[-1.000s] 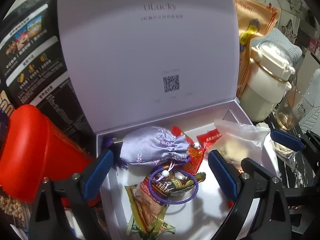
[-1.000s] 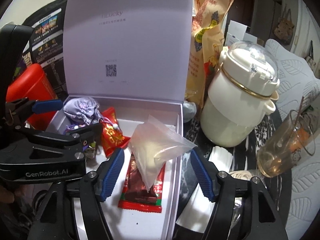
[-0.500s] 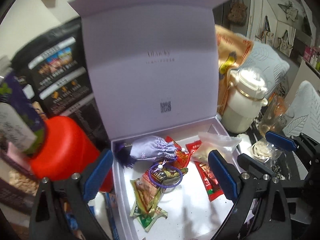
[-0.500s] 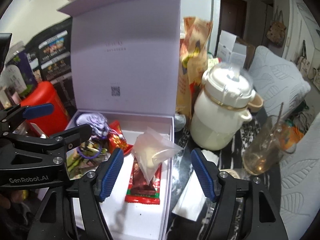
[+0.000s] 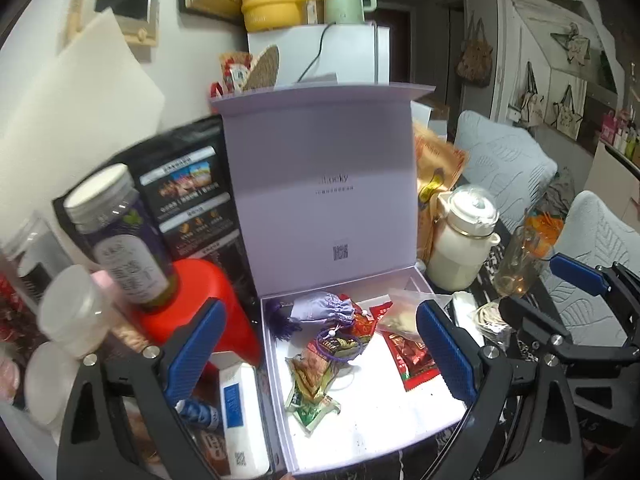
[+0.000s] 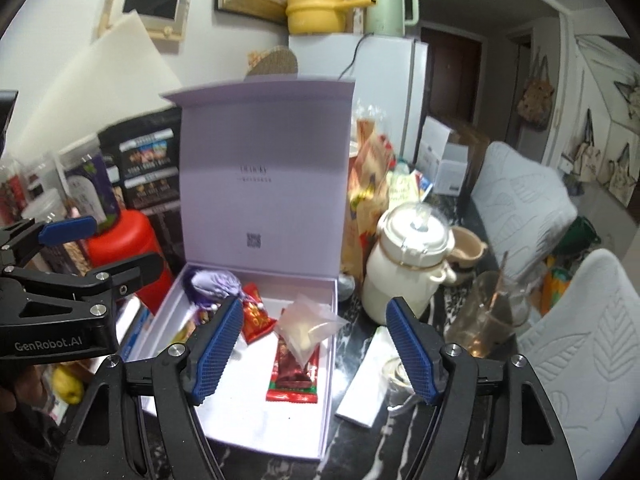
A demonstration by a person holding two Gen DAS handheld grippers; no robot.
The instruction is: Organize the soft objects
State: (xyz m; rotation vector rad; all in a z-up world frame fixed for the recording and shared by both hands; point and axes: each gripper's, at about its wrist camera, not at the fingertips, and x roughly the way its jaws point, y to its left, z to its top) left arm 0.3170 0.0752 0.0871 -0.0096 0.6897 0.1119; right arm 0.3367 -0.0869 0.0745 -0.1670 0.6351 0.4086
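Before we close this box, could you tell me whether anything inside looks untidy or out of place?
The clear plastic bag lies askew atop the red snack bar, and the purple cord of the lilac pouch straggles over the green snack packets.

Both hand-held grippers (image 5: 320,348) (image 6: 316,344) farther from box (image 5: 276,360).

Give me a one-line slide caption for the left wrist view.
Open left tongs above a lavender gift box holding a drawstring pouch and snack packets.
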